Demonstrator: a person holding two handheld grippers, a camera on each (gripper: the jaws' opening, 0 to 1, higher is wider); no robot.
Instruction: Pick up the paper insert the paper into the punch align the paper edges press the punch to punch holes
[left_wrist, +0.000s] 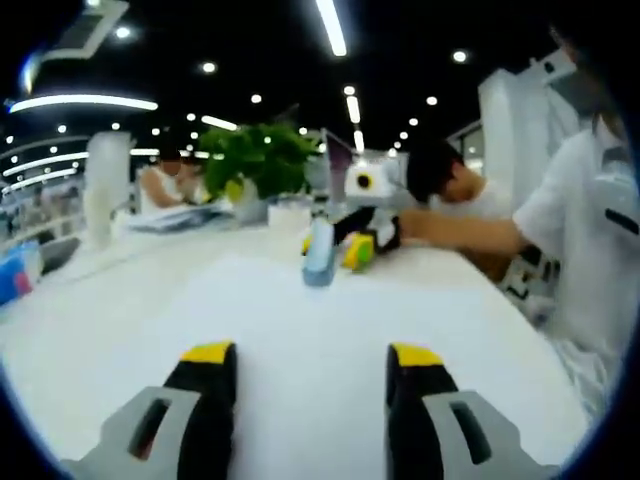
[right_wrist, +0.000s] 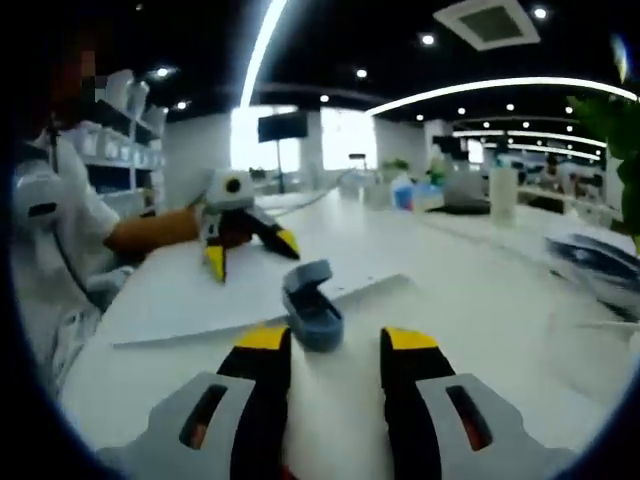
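Paper (right_wrist: 190, 295) sits in the punch (right_wrist: 312, 305), unpressed; left gripper (left_wrist: 312, 365) and right gripper (right_wrist: 335, 350) both released, grasping nothing.

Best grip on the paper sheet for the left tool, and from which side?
Take the paper by its free edge near the left tool, away from the blue punch sitting at its other edge. It lies flat on the white table, so come in low along the tabletop, one jaw under the edge. Judgement only.

Left gripper (left_wrist: 312, 370), right gripper (right_wrist: 327, 362): grey bodies, black jaws (yellow tips); person (left_wrist: 590, 250) wears white short-sleeved shirt.
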